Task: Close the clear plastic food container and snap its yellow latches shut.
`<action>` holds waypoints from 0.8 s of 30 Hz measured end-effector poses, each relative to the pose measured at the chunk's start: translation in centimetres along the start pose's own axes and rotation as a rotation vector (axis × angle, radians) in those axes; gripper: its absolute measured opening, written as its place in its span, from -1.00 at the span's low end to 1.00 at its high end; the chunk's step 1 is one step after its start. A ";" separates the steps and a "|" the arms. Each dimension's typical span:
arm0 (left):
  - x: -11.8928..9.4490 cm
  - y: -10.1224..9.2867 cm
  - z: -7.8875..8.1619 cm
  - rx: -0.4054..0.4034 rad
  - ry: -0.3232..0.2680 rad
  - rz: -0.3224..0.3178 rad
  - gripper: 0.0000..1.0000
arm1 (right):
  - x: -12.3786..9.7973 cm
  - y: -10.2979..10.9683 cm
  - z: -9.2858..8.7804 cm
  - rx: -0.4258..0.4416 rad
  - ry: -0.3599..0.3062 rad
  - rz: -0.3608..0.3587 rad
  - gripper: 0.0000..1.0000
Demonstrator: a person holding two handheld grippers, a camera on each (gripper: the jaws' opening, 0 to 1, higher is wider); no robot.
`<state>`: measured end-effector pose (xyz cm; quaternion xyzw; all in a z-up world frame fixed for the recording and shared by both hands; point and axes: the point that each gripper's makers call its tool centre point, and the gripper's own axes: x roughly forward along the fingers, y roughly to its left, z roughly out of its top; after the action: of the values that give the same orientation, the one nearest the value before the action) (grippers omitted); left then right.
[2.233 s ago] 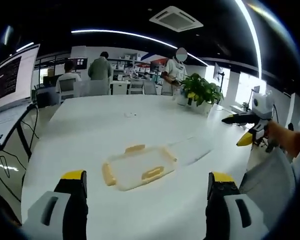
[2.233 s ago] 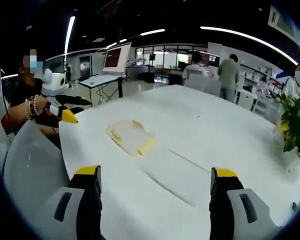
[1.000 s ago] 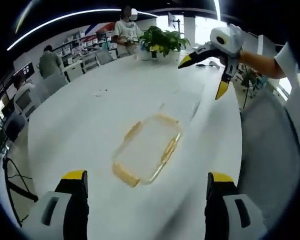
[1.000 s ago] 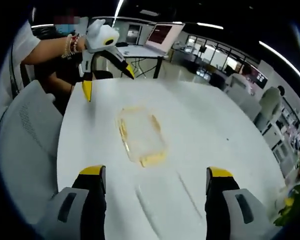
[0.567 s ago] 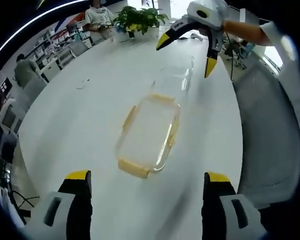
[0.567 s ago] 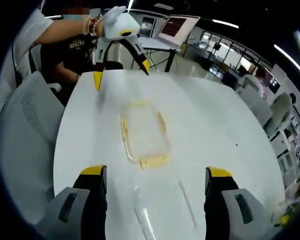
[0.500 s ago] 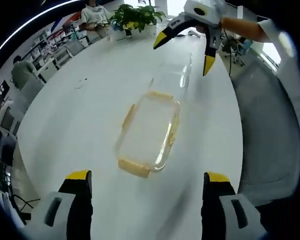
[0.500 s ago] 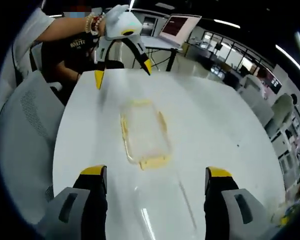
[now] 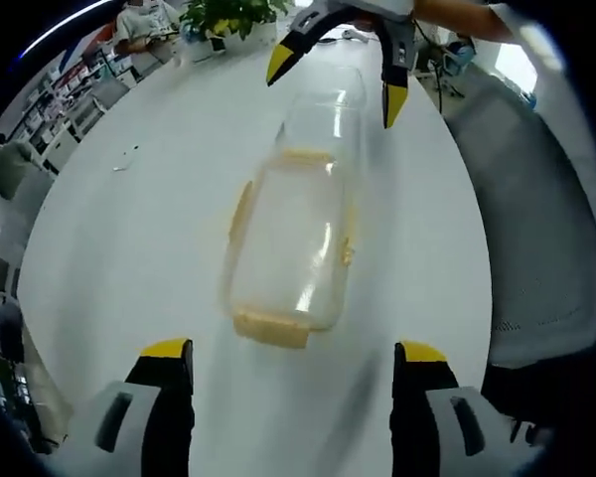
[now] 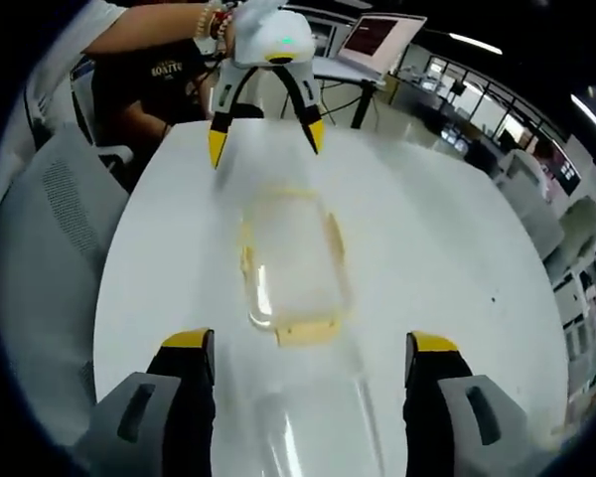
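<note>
A clear plastic part with yellow latches [image 9: 288,248] lies flat on the white table [image 9: 129,248]. It is also in the right gripper view [image 10: 290,260]. A plain clear plastic part [image 9: 323,114] lies end to end with it, apart from it, and sits between the right gripper's own jaws [image 10: 313,427]. My left gripper [image 9: 293,350] is open, just short of the latched part's near end. My right gripper [image 10: 310,344] is open too, over the gap between the two parts. Each gripper faces the other: the right gripper [image 9: 336,84] hangs above the plain part, the left gripper [image 10: 266,142] beyond the latched part.
A grey chair [image 9: 536,199] stands at the table's edge, also in the right gripper view [image 10: 40,248]. A potted plant [image 9: 228,15] sits at the table's far end. A person's arm [image 10: 149,30] holds the left gripper. A monitor [image 10: 377,35] stands behind.
Both grippers have come in lower and closer over the two clear parts, which now look larger. The parts lie where they were. Both grippers stay open.
</note>
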<state>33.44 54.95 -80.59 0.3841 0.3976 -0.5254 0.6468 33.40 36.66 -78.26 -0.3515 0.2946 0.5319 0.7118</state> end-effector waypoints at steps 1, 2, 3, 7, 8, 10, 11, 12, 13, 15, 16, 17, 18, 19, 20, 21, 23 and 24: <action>0.2 0.1 0.0 0.006 0.004 -0.004 0.54 | 0.2 0.0 0.0 -0.003 0.003 0.004 0.50; 0.3 0.1 0.0 0.011 0.006 -0.006 0.53 | 0.3 -0.1 -0.1 -0.005 0.005 0.006 0.50; 0.5 0.2 0.0 0.016 0.008 -0.012 0.51 | 0.5 -0.2 -0.1 -0.005 0.007 0.008 0.50; 1.0 0.3 0.0 0.018 0.011 -0.023 0.51 | 1.2 -0.2 -0.3 -0.011 0.019 0.027 0.49; 1.1 0.4 -0.1 0.022 0.013 -0.025 0.51 | 1.4 -0.1 -0.4 -0.013 0.020 0.033 0.49; 1.4 0.6 -0.2 0.026 0.022 -0.030 0.51 | 1.8 -0.1 -0.7 -0.014 0.032 0.046 0.49; 1.4 0.6 -0.3 0.026 0.023 -0.030 0.51 | 2.1 0.0 -0.8 -0.019 0.038 0.052 0.48; 1.5 0.7 -0.3 0.029 0.027 -0.032 0.51 | 2.3 0.0 -1.0 -0.022 0.044 0.058 0.48; 1.6 0.7 -0.4 0.030 0.028 -0.036 0.50 | 2.4 0.0 -1.0 -0.024 0.044 0.060 0.47; 1.9 0.7 -0.4 0.032 0.031 -0.039 0.48 | 2.8 0.0 -1.1 -0.025 0.047 0.069 0.46; 2.0 0.8 -0.4 0.038 0.032 -0.042 0.47 | 2.9 0.0 -1.1 -0.024 0.047 0.072 0.45; 2.2 0.8 -0.5 0.038 0.033 -0.044 0.46 | 3.0 0.0 -1.1 -0.022 0.047 0.078 0.45; 2.3 0.8 -0.5 0.038 0.034 -0.044 0.45 | 3.1 0.0 -1.2 -0.021 0.047 0.083 0.44; 2.5 0.8 -0.5 0.044 0.036 -0.047 0.45 | 3.3 0.1 -1.2 -0.021 0.051 0.087 0.43; 2.5 0.9 -0.5 0.044 0.037 -0.048 0.44 | 3.4 0.1 -1.3 -0.026 0.052 0.089 0.43; 2.6 1.0 -0.4 0.043 0.037 -0.048 0.42 | 3.6 0.1 -1.2 -0.030 0.050 0.094 0.42; 2.8 1.1 -0.3 0.036 0.028 -0.054 0.41 | 3.8 0.0 -1.2 -0.031 0.046 0.098 0.40; 2.9 1.1 -0.3 0.033 0.029 -0.055 0.41 | 3.9 0.0 -1.2 -0.033 0.047 0.100 0.38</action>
<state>34.89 54.32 -83.28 0.3913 0.4088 -0.5439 0.6196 34.40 37.85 -82.09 -0.3604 0.3196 0.5631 0.6715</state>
